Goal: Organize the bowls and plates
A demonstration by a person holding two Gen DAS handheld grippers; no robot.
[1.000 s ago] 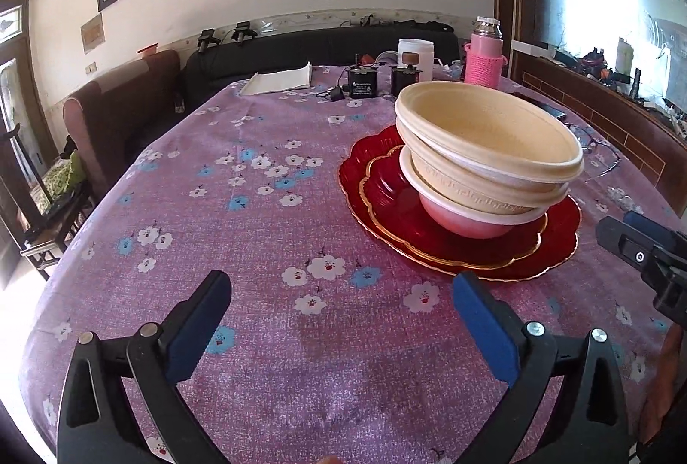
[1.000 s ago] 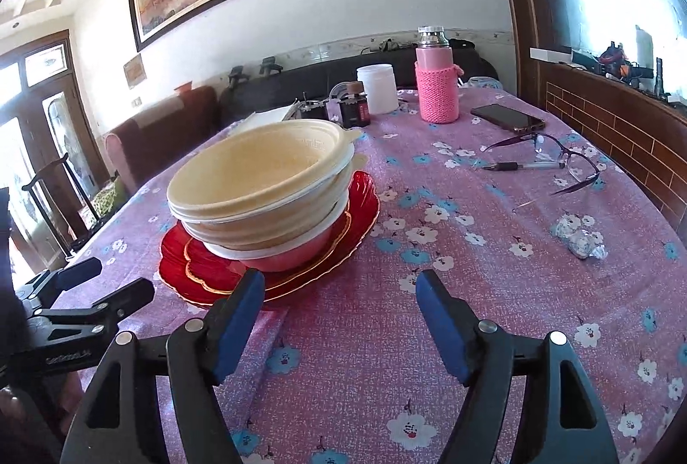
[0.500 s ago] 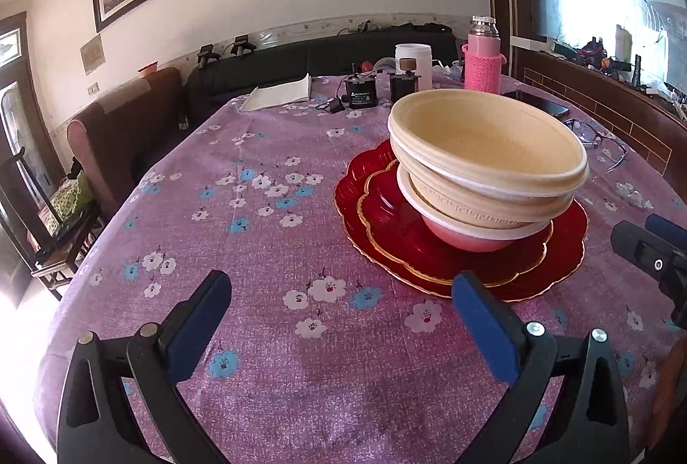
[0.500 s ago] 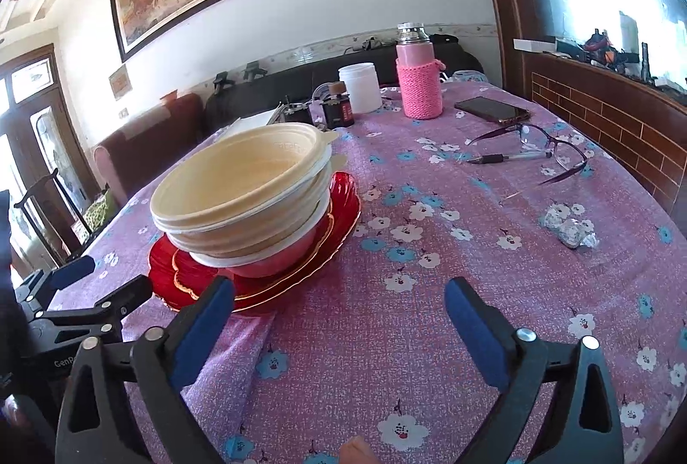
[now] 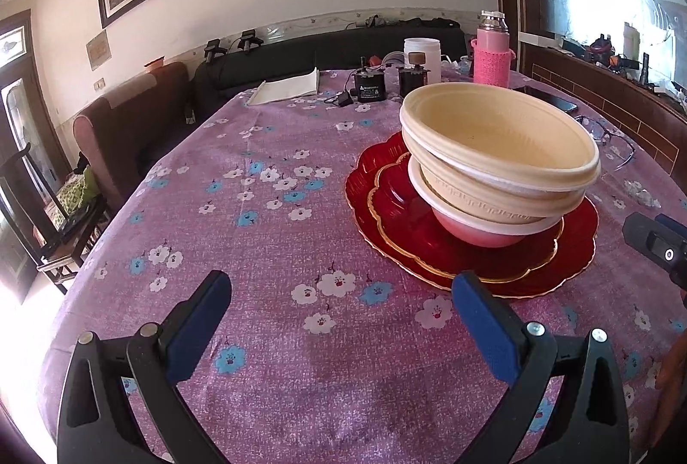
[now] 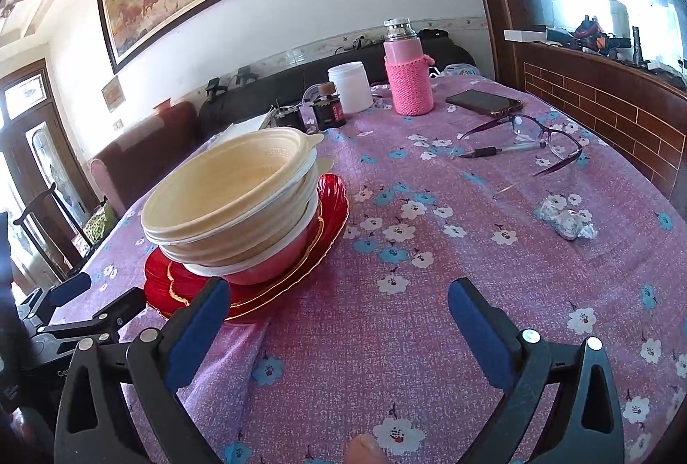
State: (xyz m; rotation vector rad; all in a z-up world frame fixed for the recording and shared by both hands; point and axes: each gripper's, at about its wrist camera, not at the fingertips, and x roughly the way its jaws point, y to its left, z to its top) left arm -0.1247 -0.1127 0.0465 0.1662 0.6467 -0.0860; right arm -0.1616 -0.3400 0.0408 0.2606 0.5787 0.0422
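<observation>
**Both Grippers Stand Open Before a Finished-Looking Stack**

Fingers of the right gripper (image 6: 339, 318) stand wide apart with nothing between them, having just been opening; only flowered cloth shows in the gap. The left gripper (image 5: 341, 316) is the same: blue pads spread, nothing held, hanging over a bare stretch of the worktop (image 5: 266, 232) at the lower middle of its frame.

The task's things sit together in one pile. Two red plates (image 5: 571, 249), the smaller on the larger, lie at the right centre of the left view, and on them rests a nest of bowls (image 5: 498, 163): a pink one at the bottom, cream ones set inside it. The top bowl sits slightly tilted and off-centre, so the nest leans a little. In the right view the same pile is at the left centre, with the left finger's tip overlapping the near rim of the plates; whether it touches I cannot tell.

Stacking plates below and bowls above makes sense: the wide flat pieces give a steady base, and the bowls nest to save room. Judged from this, the gathering looks largely done, and open fingers on both sides suit a release or a fresh reach.

A pink flask (image 6: 408, 77), a white jar (image 6: 350, 86), a phone (image 6: 483, 102), glasses (image 6: 541, 137) and a pen (image 6: 498, 150) lie well apart, toward the upper right.
</observation>
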